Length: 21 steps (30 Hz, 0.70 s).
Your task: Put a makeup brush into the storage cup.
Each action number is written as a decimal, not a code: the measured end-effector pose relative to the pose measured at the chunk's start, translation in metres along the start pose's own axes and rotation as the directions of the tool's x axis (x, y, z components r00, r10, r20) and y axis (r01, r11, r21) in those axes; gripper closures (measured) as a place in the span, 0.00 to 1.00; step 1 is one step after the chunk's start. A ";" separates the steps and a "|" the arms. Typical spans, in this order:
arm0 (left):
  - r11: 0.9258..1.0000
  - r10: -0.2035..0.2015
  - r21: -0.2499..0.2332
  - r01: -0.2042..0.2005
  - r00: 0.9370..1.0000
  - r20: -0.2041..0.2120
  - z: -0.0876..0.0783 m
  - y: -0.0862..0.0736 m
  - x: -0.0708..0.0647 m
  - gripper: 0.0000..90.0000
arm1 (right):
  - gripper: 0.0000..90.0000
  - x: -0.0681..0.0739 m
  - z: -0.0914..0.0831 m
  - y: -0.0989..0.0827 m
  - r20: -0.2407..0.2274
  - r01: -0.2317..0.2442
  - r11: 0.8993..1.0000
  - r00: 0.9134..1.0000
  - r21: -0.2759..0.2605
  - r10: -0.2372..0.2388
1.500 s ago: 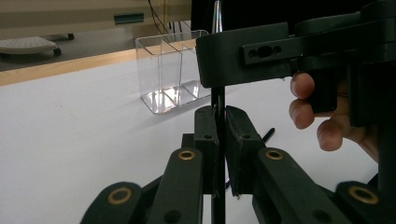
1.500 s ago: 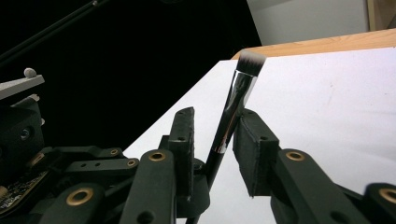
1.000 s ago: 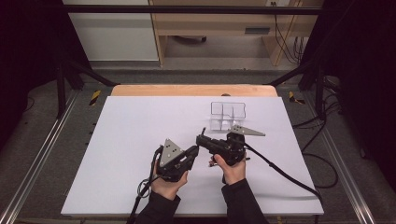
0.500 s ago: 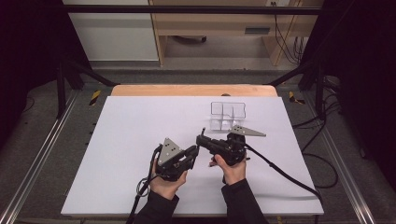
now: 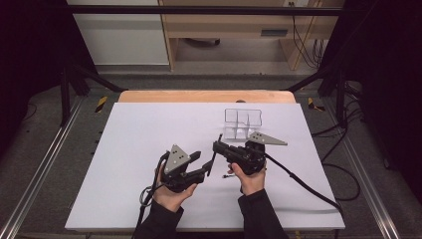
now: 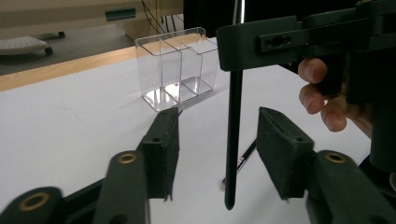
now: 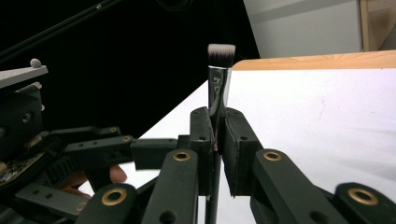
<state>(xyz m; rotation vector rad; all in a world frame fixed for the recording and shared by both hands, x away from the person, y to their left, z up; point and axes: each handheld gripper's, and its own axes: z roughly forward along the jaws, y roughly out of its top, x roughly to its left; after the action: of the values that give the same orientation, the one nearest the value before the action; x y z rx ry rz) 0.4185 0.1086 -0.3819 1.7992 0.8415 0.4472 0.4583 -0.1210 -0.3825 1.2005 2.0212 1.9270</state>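
Black from handle to ferrule, the brush (image 5: pixel 216 149) hangs between the two hands in the high view, over the white worktop (image 5: pixel 129 149). The right hand-held gripper (image 5: pixel 219 146) clamps it near the bristle end, while the left hand-held gripper (image 5: pixel 198 158) sits just beside its lower handle. Compared with the earlier high views, the left jaws now stand apart where they were closed, and both hands sit where they were. That reads as a handover: the brush now rests with the right hand alone, probably bound for the clear organiser (image 5: pixel 242 122) near the worktop's far edge.

The left gripper view gives what the high view cannot. The left hand-held gripper (image 6: pixel 217 149) has just been opening and stands about half open, the thin handle (image 6: pixel 232 140) hanging upright between its pads without touching either. The handle's tip floats above the worktop, throwing a shadow. The organiser (image 6: pixel 177 70) stands beyond, its compartments empty as far as can be seen. The fingers (image 6: pixel 322 93) of the right hand curl round the other gripper's body at the right.

The right gripper view settles the grip. The right hand-held gripper (image 7: pixel 218 133) is shut hard on the brush (image 7: pixel 219 84) just below the shiny ferrule, and the white-tipped bristles (image 7: pixel 221 51) stand upright above the pads. That bristle tuft cannot be made out from above.
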 end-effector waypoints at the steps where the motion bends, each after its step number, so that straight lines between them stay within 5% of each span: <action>1: 1.000 0.003 -0.001 -0.003 1.000 0.000 -0.001 0.001 0.001 0.48 | 0.93 0.000 -0.001 0.000 0.001 0.002 1.000 1.000 -0.006 -0.002; 12: 0.999 0.047 0.012 -0.047 0.999 -0.018 -0.020 0.002 0.019 0.29 | 0.93 -0.003 -0.007 0.004 0.030 0.059 0.998 0.998 -0.024 -0.059; 21: 0.999 0.032 0.013 -0.031 0.999 -0.034 -0.037 -0.008 0.039 0.21 | 0.93 -0.006 -0.009 0.006 0.042 0.093 0.996 0.995 -0.017 -0.092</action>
<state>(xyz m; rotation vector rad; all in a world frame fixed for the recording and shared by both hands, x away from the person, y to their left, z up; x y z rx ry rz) 0.4183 0.1626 -0.3787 1.8225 0.8423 0.4955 0.4604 -0.1324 -0.3782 1.1125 1.9968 1.8591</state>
